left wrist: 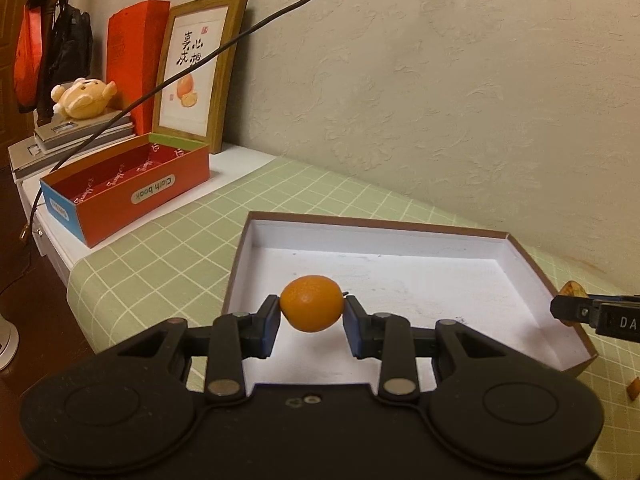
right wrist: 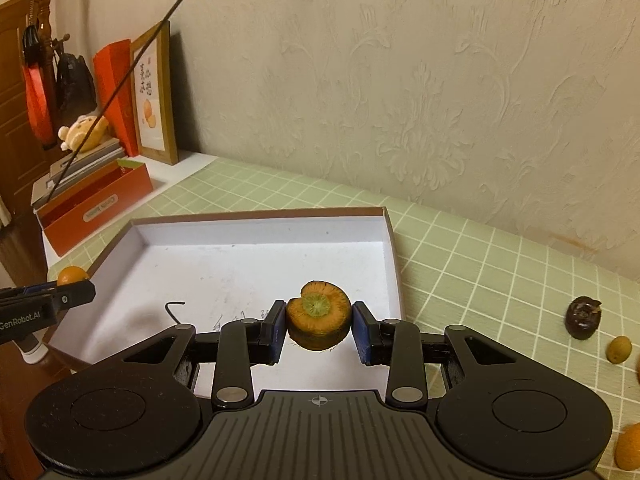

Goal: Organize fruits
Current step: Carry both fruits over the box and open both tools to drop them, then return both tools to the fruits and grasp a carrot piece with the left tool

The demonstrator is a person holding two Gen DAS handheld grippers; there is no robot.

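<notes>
Fruits are in the air on both sides! The left gripper (left wrist: pixel 312 311) is pinching a small round orange (left wrist: pixel 311 303) side to side, hanging it over the near edge of the white-lined box (left wrist: pixel 360 236). From the right wrist camera, the right gripper (right wrist: pixel 319 326) is clamped on a carrot-like orange chunk (right wrist: pixel 319 315), cut face with its greenish core turned up, poised over the box's near-right area. Nothing else lies in the box, only pen marks on the floor.

My read: this is the carry-and-drop step. To do it well, bring each piece low over the floor, well inside the rim, before easing the pads apart. The round orange will likely roll, so set it toward a corner, say 10 o'clock. The chunk should sit flat. Keep the two grippers apart as they descend.

More is waiting on the green checked cloth (right wrist: pixel 500 248) at 3 o'clock of the box: a dark wrinkled fruit (right wrist: pixel 582 317), a small yellowish one (right wrist: pixel 619 349) and another orange piece (right wrist: pixel 629 451).
</notes>
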